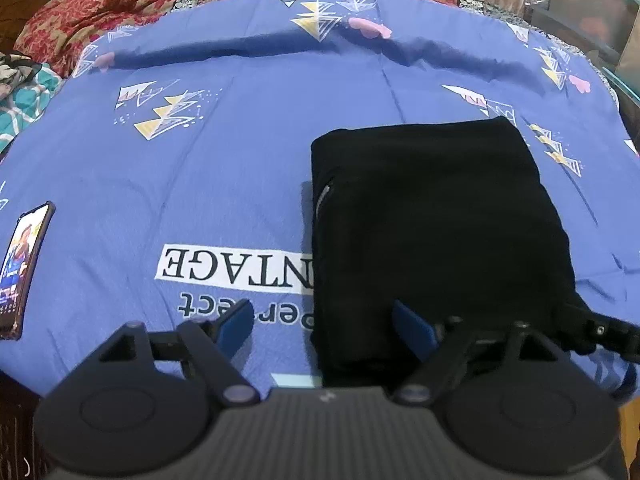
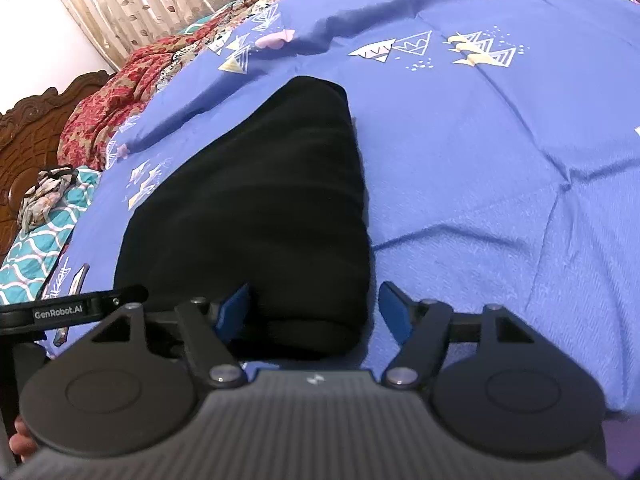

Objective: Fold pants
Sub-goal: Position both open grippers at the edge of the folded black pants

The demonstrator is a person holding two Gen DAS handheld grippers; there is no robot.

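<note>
the black pants lie folded into a compact rectangle on the blue bed sheet, just right of its "vintage" print. left tongs and right tongs are both spread, pinching nothing, at the pants' near edge. judging from this, finish by pressing the stack flat, keeping edges aligned.

left tool: black, blue pads | right tool: black, "GenRobot.AI"
</note>
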